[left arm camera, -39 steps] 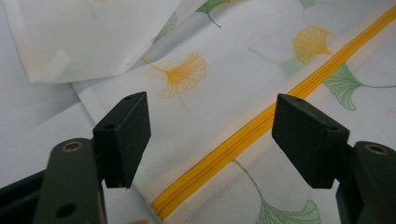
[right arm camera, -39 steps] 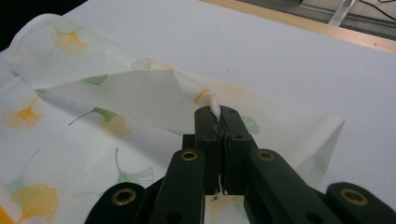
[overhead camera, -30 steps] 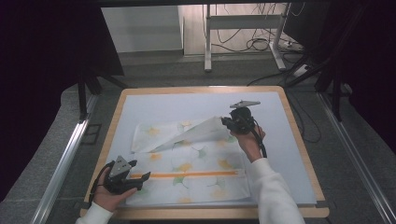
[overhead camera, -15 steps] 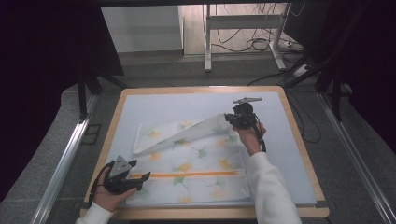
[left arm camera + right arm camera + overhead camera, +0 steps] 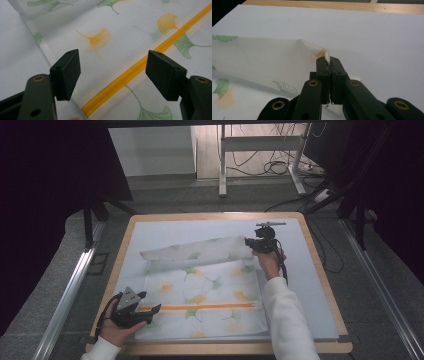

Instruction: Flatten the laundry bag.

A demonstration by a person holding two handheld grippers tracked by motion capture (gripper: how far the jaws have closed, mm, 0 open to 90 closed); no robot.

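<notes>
A white mesh bag printed with green and orange ginkgo leaves lies spread on the table mat, an orange zipper running across its near part. My right gripper is shut on the bag's far right corner and holds that flap lifted and folded over. My left gripper stands open at the bag's near left end, its jaws on either side of the zipper just above the fabric.
A pale mat covers the wooden table. Bare mat lies behind and to the right of the bag. A metal frame leg and cables stand on the floor beyond the table.
My right gripper has carried the held corner away from the person, toward the table's far edge, unrolling the flap. The left gripper has stayed in place.
</notes>
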